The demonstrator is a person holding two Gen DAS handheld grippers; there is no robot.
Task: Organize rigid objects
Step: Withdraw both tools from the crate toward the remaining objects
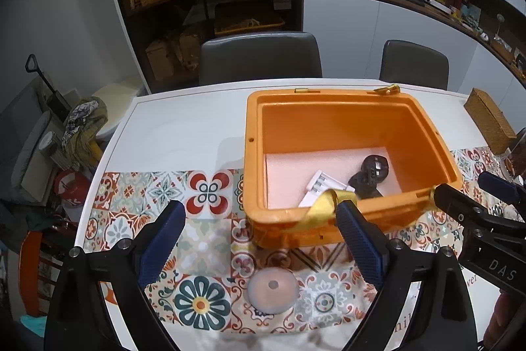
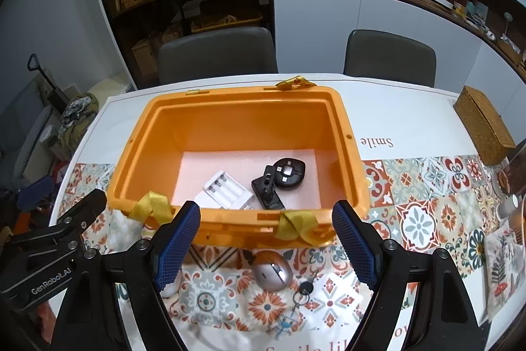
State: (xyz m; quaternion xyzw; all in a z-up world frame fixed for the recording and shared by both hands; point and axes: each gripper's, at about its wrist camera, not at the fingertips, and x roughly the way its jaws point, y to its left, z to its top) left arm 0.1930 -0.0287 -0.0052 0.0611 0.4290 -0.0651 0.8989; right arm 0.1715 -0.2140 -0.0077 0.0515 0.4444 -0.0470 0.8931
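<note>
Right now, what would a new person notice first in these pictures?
The orange box on the table's middle, holding a white charger and two black gadgets on pink foam. Before it, on the tiled mat, lie a silver mouse and keys, between the open right gripper.

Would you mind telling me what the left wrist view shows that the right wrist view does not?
Only the left wrist view shows the round pinkish disc lying on the patterned mat in front of the box. Only the right wrist view shows the silver mouse and the keys beside it. Both show the orange box holding the white battery charger and two black items, with both grippers open and empty.
</note>
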